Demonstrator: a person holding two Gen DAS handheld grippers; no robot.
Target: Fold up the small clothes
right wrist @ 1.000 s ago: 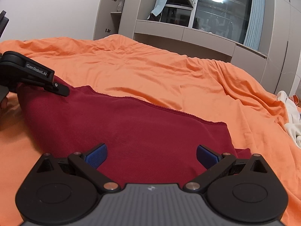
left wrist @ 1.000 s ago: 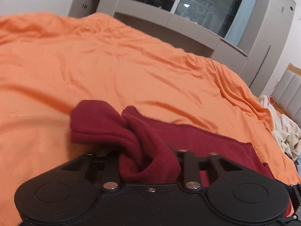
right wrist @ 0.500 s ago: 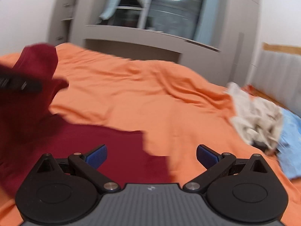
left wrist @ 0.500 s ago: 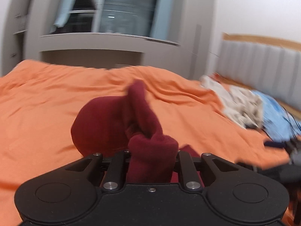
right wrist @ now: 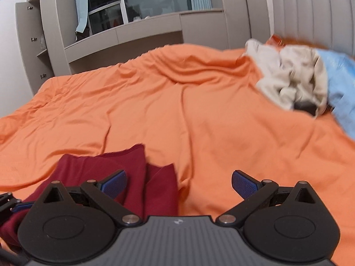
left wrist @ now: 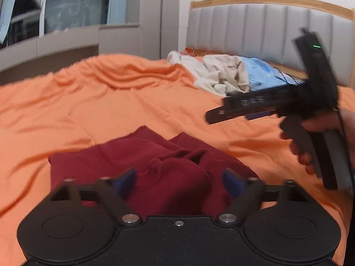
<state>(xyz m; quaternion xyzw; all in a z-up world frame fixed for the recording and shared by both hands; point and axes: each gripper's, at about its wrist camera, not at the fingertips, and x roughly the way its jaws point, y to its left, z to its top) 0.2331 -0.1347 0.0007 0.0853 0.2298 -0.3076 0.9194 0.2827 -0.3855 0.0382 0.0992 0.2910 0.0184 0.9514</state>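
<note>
A dark red garment (left wrist: 142,157) lies folded over itself on the orange bed cover (left wrist: 93,102). My left gripper (left wrist: 177,180) stands open right over the bunched red cloth, which lies loose between its blue pads. The right gripper (left wrist: 224,115) shows at the right of the left wrist view, held by a hand (left wrist: 310,141) above the bed. In the right wrist view my right gripper (right wrist: 179,180) is open over orange cover, with the red garment (right wrist: 115,168) under and left of its left finger.
A pile of beige clothes (left wrist: 221,73) and a blue item (left wrist: 261,71) sit near the grey padded headboard (left wrist: 255,26). Grey cabinets and a dark window (right wrist: 142,2) stand beyond the bed. Wide orange cover (right wrist: 199,110) stretches ahead of both grippers.
My left gripper carried the pinched red cloth up and over to the right, then opened and let it drop onto the garment. The right gripper swung right, off the garment, staying open.
</note>
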